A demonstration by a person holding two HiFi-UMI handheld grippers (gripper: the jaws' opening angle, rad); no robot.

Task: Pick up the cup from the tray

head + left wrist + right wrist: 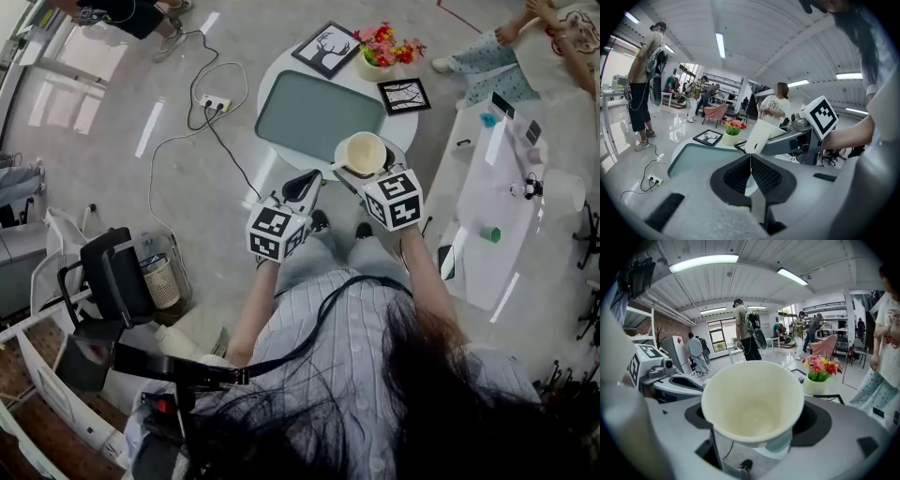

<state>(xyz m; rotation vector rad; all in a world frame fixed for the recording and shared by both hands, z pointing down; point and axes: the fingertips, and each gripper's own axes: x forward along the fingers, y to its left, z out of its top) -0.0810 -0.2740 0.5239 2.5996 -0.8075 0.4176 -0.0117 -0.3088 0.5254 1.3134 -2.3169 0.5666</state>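
Note:
A cream paper cup [364,153] is held up off the table, its open mouth facing the camera in the right gripper view [753,401]. My right gripper [361,169] is shut on the cup, with the dark pads on either side of it. The pale green tray [319,114] lies bare on the small round white table [281,66], just beyond the cup. My left gripper [302,185] hangs to the left of the cup, near the table's front edge, its black pads [761,176] pressed together with nothing between them. From the left gripper view the cup [760,135] shows tilted in the right gripper.
On the table behind the tray stand a framed deer picture [325,49], a pot of flowers [382,52] and a second small frame [403,95]. A power strip with cables [215,102] lies on the floor to the left. A white desk [497,206] stands right. People stand around.

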